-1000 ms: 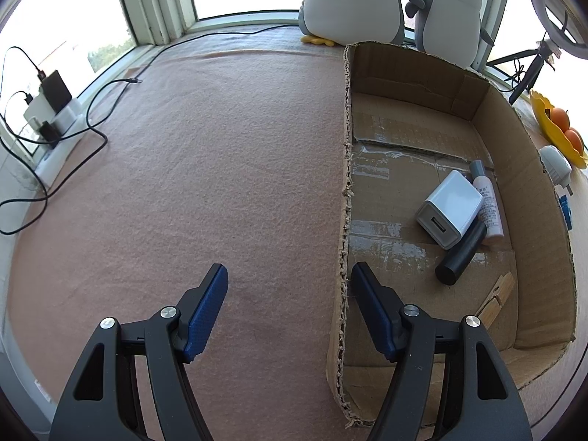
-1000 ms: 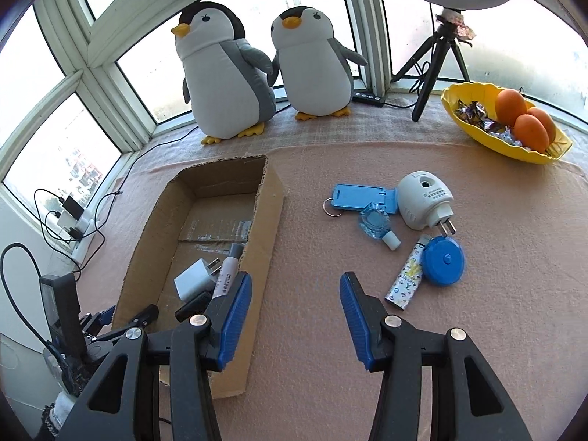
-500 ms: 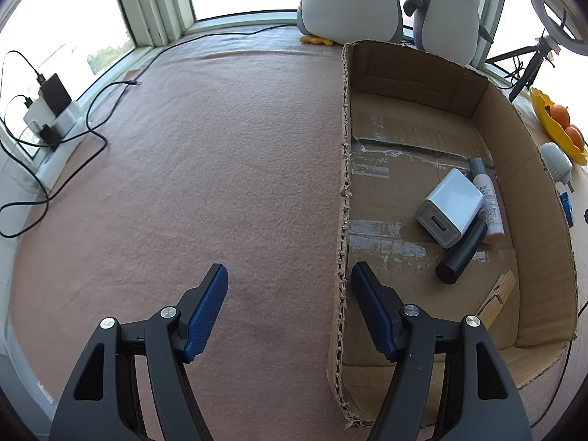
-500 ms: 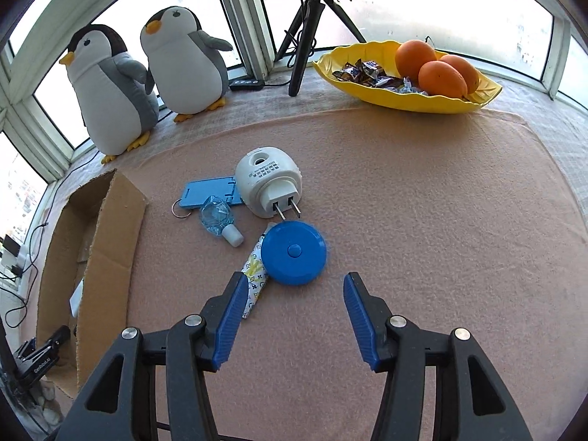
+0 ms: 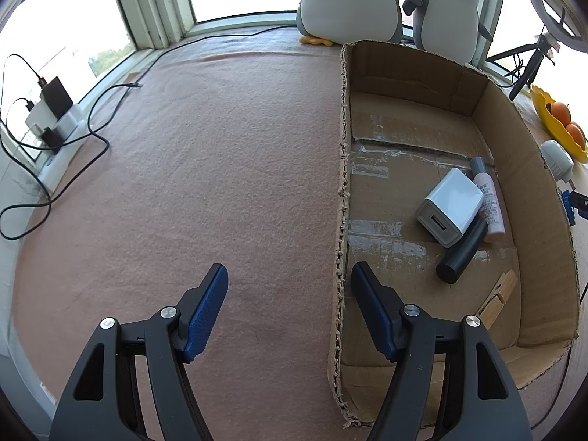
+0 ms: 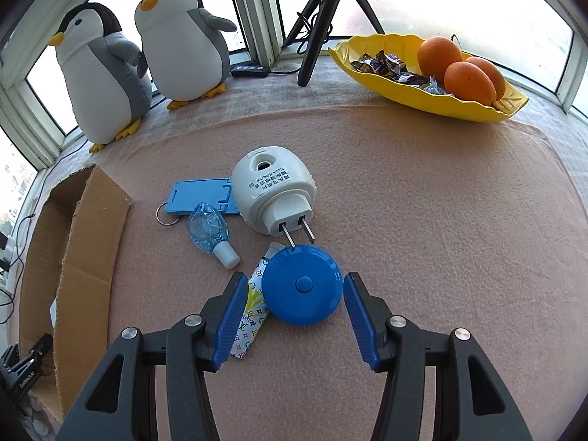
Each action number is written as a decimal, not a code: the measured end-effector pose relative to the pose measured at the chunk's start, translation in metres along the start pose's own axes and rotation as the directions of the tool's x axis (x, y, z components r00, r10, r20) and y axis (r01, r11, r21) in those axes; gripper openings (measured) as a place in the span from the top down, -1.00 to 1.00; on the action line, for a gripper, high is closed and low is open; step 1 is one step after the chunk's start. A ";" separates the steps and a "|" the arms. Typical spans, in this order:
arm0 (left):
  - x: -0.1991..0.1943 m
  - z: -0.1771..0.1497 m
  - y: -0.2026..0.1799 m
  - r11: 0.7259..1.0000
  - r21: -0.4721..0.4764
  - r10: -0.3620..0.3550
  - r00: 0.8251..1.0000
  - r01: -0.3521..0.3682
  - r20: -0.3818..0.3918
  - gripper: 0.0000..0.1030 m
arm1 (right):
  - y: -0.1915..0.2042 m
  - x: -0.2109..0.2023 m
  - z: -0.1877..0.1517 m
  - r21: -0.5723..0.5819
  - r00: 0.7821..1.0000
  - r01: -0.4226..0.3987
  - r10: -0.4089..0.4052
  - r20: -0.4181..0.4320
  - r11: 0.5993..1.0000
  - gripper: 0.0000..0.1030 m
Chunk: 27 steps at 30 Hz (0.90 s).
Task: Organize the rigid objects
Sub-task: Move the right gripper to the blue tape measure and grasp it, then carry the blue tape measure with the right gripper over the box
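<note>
right gripper point(image 6: 294, 303) is wide open, with the round blue tape measure point(image 6: 301, 284) sitting right between its fingers at 12 o'clock on the bench point(image 6: 441, 202). left gripper point(image 5: 290, 307) is open and empty too, far off by the cardboard box point(image 5: 544, 220).

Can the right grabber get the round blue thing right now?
Probably yes. The right gripper is open, with the round blue case between its fingers and nothing on top, though the patterned packet lies against one side.
</note>
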<state>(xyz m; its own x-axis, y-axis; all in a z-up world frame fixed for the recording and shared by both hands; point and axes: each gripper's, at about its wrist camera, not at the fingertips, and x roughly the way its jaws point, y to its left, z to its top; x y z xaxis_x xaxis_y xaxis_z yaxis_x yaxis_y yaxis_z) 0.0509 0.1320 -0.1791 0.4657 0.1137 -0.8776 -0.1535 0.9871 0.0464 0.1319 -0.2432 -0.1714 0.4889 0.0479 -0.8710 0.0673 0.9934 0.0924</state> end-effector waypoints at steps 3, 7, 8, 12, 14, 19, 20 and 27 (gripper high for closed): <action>0.000 0.000 0.000 1.000 0.000 0.000 1.000 0.000 0.000 -0.36 | -0.002 0.006 0.001 -0.004 1.000 0.012 -0.012 -0.016 1.000 0.03; 0.000 0.000 0.000 1.000 -0.001 0.000 1.000 0.000 0.000 -0.36 | -0.008 0.010 -0.001 0.007 0.999 0.035 -0.035 -0.027 0.999 0.03; 0.000 0.000 0.000 1.000 0.000 0.000 1.000 0.000 0.000 -0.36 | -0.009 0.011 -0.001 0.004 0.998 0.046 -0.046 -0.030 0.999 0.03; -0.001 -0.001 0.000 1.000 0.002 0.001 1.000 -0.001 0.001 -0.36 | -0.017 0.011 -0.002 -0.002 0.997 0.062 -0.062 -0.037 0.998 0.03; -0.001 -0.001 0.000 1.000 0.002 0.000 1.000 0.000 0.001 -0.36 | -0.021 0.013 -0.004 -0.007 0.997 0.066 -0.067 -0.047 0.998 0.03; -0.001 -0.001 0.000 1.000 0.001 0.001 1.000 -0.001 0.001 -0.36 | -0.024 0.015 -0.006 -0.053 0.993 0.093 -0.096 -0.064 0.994 0.03; -0.001 -0.001 0.000 1.000 0.001 0.001 1.000 -0.001 0.001 -0.36 | -0.024 0.015 -0.006 -0.060 0.993 0.090 -0.094 -0.068 0.994 0.03; -0.001 -0.001 0.000 1.000 0.001 0.000 1.000 0.000 0.001 -0.36 | -0.026 0.013 -0.005 -0.088 0.993 0.079 -0.086 -0.084 0.993 0.10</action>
<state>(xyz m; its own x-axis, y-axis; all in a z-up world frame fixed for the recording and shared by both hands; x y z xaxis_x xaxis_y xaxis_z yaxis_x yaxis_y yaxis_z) 0.0500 0.1321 -0.1789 0.4669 0.1142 -0.8769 -0.1527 0.9871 0.0472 0.1320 -0.2675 -0.1876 0.4066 -0.0295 -0.9131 0.0292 0.9994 -0.0193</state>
